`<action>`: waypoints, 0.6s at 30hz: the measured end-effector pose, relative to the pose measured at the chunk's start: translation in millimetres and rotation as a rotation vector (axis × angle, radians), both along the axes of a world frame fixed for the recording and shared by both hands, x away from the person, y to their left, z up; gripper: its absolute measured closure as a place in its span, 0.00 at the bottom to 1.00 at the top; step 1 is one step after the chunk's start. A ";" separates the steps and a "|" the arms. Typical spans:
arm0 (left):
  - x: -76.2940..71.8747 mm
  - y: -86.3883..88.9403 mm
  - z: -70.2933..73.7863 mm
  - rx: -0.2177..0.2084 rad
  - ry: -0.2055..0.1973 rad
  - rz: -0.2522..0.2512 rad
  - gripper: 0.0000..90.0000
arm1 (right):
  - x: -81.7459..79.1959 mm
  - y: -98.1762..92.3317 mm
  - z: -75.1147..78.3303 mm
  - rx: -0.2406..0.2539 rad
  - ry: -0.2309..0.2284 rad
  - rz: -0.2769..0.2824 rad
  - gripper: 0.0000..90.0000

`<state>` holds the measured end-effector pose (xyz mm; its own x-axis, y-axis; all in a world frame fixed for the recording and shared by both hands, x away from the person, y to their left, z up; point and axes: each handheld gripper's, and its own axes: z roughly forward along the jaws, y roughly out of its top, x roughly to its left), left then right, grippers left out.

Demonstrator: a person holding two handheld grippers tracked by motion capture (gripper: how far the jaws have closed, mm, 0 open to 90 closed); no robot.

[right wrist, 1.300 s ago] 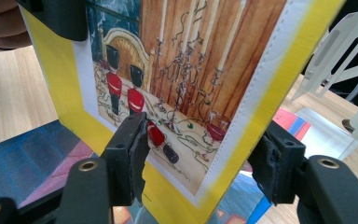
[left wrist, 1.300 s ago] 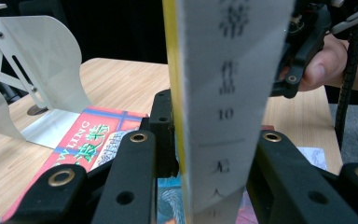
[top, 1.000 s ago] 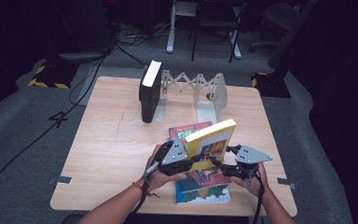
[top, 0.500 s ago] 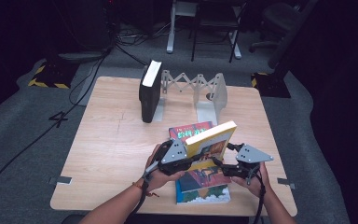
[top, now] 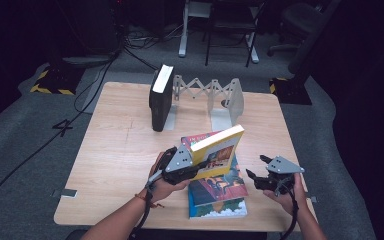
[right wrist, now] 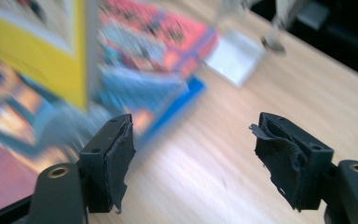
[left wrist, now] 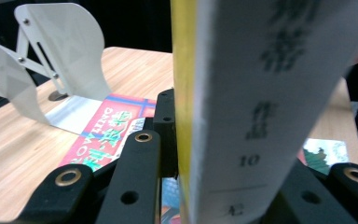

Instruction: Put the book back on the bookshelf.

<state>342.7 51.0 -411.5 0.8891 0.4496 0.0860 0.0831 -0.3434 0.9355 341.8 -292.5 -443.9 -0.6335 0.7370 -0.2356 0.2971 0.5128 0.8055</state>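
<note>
Lifting step in hand: yellow book (top: 219,151) pinched by the left gripper (top: 180,167), held up on edge over the stack of picture books (top: 219,192) lying on the table (top: 115,150). Right gripper (top: 260,172) off to the side, nothing in it, jaws spread after just opening wider. Next, probably: carry the yellow book over to the white folding book rack (top: 215,95), beside the upright black book (top: 160,97), and stand it up without tipping. Left forearm reaching in low, wrist turned.

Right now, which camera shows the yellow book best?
The high view: the whole yellow book shows there, lifted and tilted in the left gripper above the books on the table. The left gripper view shows its page edge and yellow cover close up between the jaws. The right gripper view shows a blurred corner.
</note>
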 end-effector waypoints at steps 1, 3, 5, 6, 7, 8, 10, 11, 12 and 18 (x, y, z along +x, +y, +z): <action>0.3 0.8 -0.1 -0.003 0.003 0.001 0.83 | -0.2 -4.6 -1.8 0.000 0.009 -0.010 0.31; 1.6 2.9 0.2 -0.002 0.003 0.003 0.83 | -1.2 -20.2 -7.9 0.006 0.028 -0.048 0.31; 2.7 4.7 0.4 0.000 0.002 0.011 0.83 | -0.9 -32.2 -12.5 0.030 0.060 -0.098 0.30; 3.8 6.5 0.4 -0.003 0.004 0.016 0.83 | -0.7 -37.3 -14.8 0.039 0.072 -0.132 0.29; 3.8 6.5 0.4 -0.003 0.004 0.016 0.83 | -0.7 -37.3 -14.8 0.039 0.072 -0.132 0.29; 4.7 7.8 0.2 -0.006 0.005 0.021 0.83 | 0.1 -43.3 -17.4 0.053 0.092 -0.152 0.29; 7.4 12.3 0.7 -0.008 0.005 0.032 0.83 | 2.6 -51.1 -21.9 0.063 0.107 -0.161 0.28; 9.4 16.7 1.1 -0.017 0.010 0.041 0.83 | 4.7 -55.1 -26.6 0.045 0.097 -0.159 0.27; 10.2 19.2 1.4 -0.023 0.016 0.047 0.83 | 6.1 -57.3 -30.1 0.035 0.104 -0.157 0.27; 13.4 33.5 2.5 -0.033 0.016 0.086 0.84 | 14.1 -65.6 -47.4 -0.001 0.146 -0.168 0.27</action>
<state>356.1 84.5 -409.0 0.8483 0.5265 0.0563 0.1255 -0.3032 0.9446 356.0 -358.1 -491.2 -0.5291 0.8350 -0.1510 0.4918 0.4468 0.7473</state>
